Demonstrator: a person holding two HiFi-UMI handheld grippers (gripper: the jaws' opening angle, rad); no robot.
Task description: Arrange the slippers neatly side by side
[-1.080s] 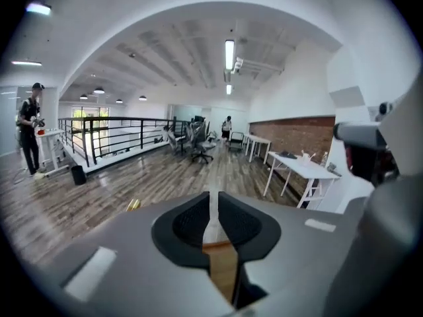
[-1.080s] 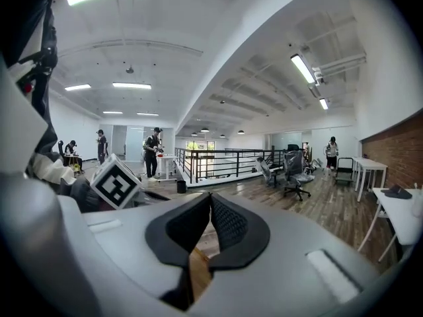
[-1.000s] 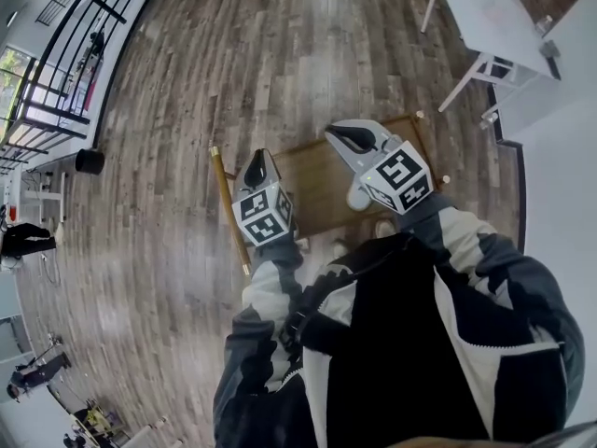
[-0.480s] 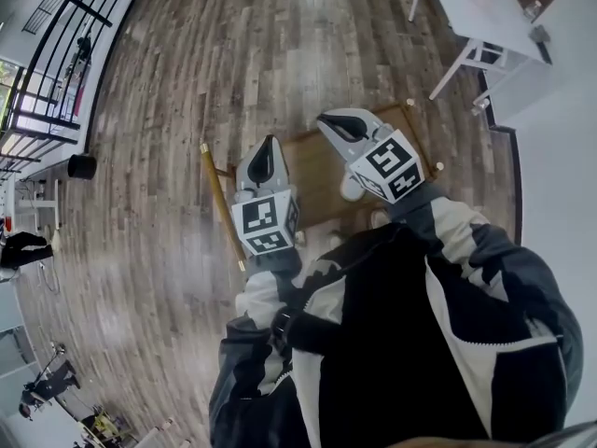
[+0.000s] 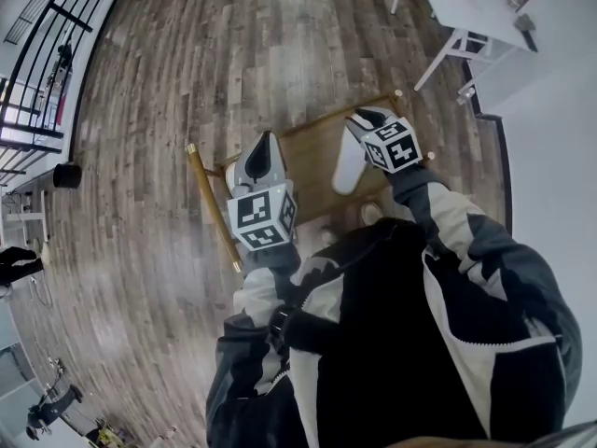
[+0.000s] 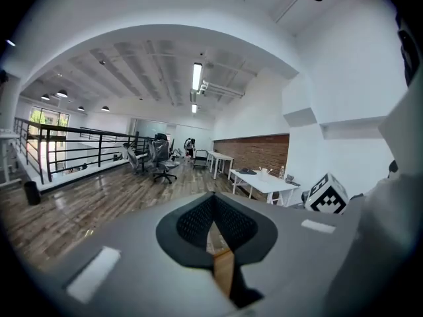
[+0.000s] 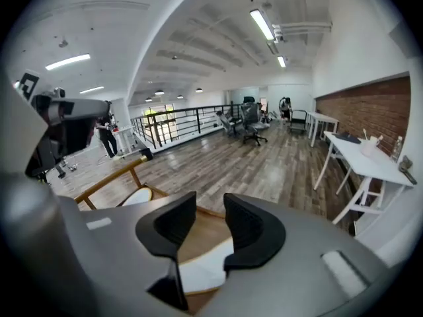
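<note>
Bright ceiling strips; fisheye edges bend, foreground perhaps soft.

Right gripper [image 7: 210, 222], jaws apart, just been opening, white slipper [image 7: 201, 267] showing through their gap on wooden rack [image 7: 109, 180]; second slipper [image 7: 135, 197] left; table [image 7: 360, 160] right.

The person wears a black jacket [image 5: 392, 343] with white panels and grey-and-white sleeves [image 5: 250, 301]. The left gripper [image 5: 264, 138] and right gripper [image 5: 369, 116] are smooth grey, with black pads [image 7: 248, 233]; each has a white cube [image 5: 259, 217] printed with black square markers.
</note>
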